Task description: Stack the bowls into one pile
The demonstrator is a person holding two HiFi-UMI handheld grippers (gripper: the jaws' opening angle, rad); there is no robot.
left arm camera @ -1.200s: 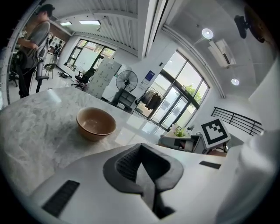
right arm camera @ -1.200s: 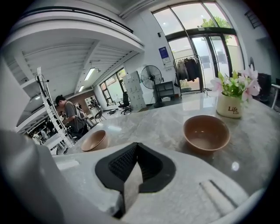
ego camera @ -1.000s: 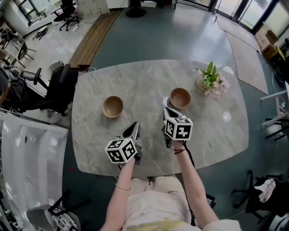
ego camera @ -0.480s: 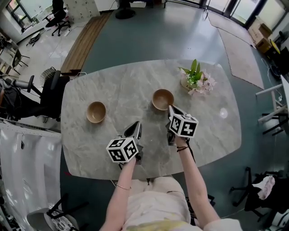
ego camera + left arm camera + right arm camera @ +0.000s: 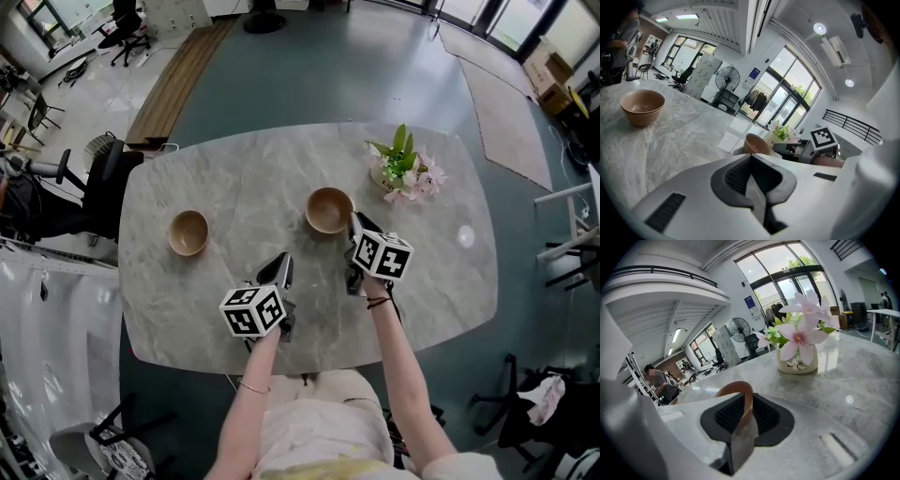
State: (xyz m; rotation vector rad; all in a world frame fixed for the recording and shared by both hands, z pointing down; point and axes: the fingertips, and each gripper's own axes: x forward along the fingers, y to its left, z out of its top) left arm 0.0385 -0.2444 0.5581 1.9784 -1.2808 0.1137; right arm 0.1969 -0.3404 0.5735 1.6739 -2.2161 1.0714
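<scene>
Two tan bowls stand apart on the marble table (image 5: 234, 178): the left bowl (image 5: 188, 232) (image 5: 642, 107) and the right bowl (image 5: 329, 209) (image 5: 757, 144). My right gripper (image 5: 357, 225) (image 5: 740, 401) is at the right bowl's right rim. Its jaws are opening, and the brown rim (image 5: 736, 387) shows in the narrow gap between the pads. My left gripper (image 5: 277, 267) (image 5: 751, 161) hangs over bare table near the front edge, between the two bowls. It is shut with nothing in it.
A white pot of pink flowers (image 5: 398, 173) (image 5: 798, 359) stands just behind and to the right of the right bowl. Office chairs (image 5: 94, 187) stand off the table's left side. The person's body is at the table's front edge.
Both grippers have moved to the right across the table. The right gripper went from the right bowl's front left to its right rim, and a slit has opened between its jaws.
</scene>
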